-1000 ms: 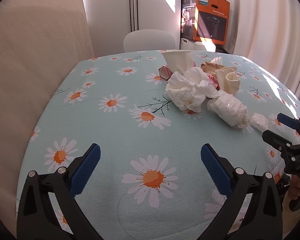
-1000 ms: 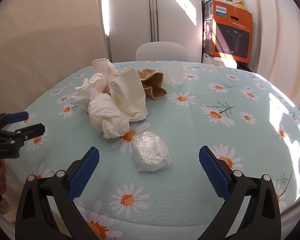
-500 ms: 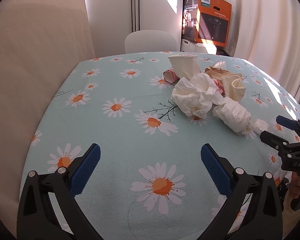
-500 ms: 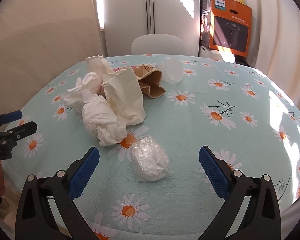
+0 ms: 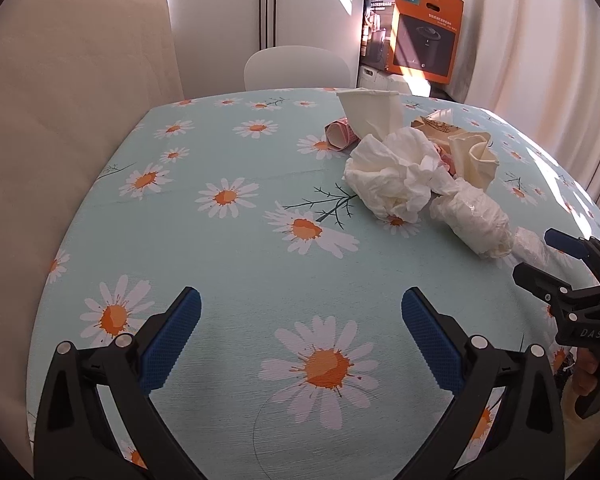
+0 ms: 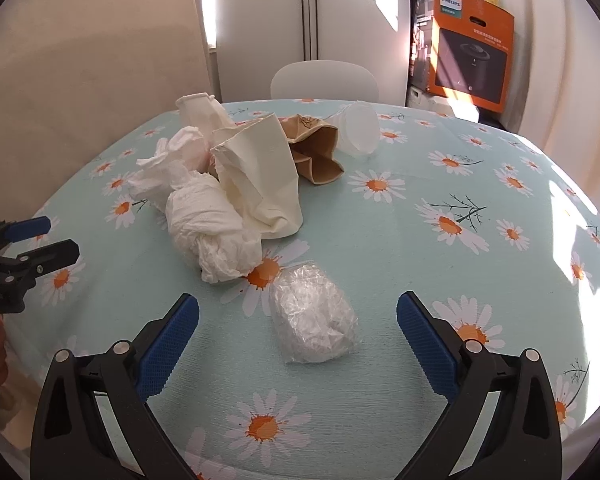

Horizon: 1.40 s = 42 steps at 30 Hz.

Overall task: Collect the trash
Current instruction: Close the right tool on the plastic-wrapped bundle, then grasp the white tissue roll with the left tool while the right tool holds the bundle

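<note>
Advancing toward the trash pile, I have brought my right gripper (image 6: 298, 324) closer than it was a second ago — the clear plastic wad (image 6: 314, 316) now lies between its wide-open jaws, untouched, with nothing held. My left gripper (image 5: 298, 320) is equally wide open and empty over bare floral cloth; the pile has slid right and nearer in its view, so it too has moved forward.

Trash location: everything sits on the bench (image 5: 228, 264). The white tissue bundle (image 6: 212, 236) lies just beyond the wad, touching the cream crumpled cup (image 6: 260, 176); the brown paper cup (image 6: 318, 152) and clear plastic cup (image 6: 358, 128) lie behind it. A pink cup (image 5: 340, 136) shows at the far side in the left view.

Judgement: collection has not begun. The wad is the nearest item and the likely first pickup — thin film may slip or spring, so close low and squarely.
</note>
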Available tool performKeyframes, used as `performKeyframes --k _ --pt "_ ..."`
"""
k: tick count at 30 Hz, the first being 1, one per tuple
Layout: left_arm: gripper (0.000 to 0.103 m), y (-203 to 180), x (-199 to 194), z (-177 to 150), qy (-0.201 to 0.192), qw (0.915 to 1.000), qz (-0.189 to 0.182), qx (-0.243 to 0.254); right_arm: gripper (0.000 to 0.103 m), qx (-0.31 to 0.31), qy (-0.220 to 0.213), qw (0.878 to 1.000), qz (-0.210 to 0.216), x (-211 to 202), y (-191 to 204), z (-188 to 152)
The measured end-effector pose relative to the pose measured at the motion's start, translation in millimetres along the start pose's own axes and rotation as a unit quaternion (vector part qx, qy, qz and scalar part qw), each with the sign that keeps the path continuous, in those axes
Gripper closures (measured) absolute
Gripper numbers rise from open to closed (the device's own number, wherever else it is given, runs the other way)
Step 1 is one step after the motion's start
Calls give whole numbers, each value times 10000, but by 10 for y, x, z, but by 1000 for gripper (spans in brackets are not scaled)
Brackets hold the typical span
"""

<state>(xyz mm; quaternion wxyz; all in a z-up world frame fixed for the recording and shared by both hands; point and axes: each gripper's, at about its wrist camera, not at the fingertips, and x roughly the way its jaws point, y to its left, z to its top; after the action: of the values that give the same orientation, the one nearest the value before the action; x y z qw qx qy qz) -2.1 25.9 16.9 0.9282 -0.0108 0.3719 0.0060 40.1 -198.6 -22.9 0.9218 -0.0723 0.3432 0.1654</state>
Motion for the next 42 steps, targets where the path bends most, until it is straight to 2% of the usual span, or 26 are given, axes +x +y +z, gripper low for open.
performKeyframes --k 2,3,5,6,8,11,18,27,38,42 --pt "4 -16 19 2 10 10000 -9 26 8 -21 -6 10000 39 11 5 9" --pt "4 -23 28 5 20 10000 -19 33 12 -38 1 10000 46 19 8 20" --pt "4 -31 44 9 34 10000 -38 36 41 -47 111 9999 105 58 -1 35" --pt "4 -33 51 12 43 10000 -51 36 43 -72 73 9999 79 52 -3 37" --pt "4 -38 66 20 60 10000 -68 38 67 -104 63 9998 125 40 -15 44" --pt "4 -47 75 26 61 9999 -74 47 66 -54 65 9993 376 43 -38 47" --pt "4 -136 79 77 42 9995 -288 86 66 -263 -112 9993 255 -40 6 44" --pt "4 -437 129 204 142 9963 -846 7 66 -32 -290 9995 151 -151 -272 4" --pt "4 -844 394 393 520 9887 -1377 -279 65 210 -361 9990 141 -221 -687 -90" --pt "10 -925 516 460 698 9851 -1494 -493 65 240 -381 9989 133 -233 -760 -102"
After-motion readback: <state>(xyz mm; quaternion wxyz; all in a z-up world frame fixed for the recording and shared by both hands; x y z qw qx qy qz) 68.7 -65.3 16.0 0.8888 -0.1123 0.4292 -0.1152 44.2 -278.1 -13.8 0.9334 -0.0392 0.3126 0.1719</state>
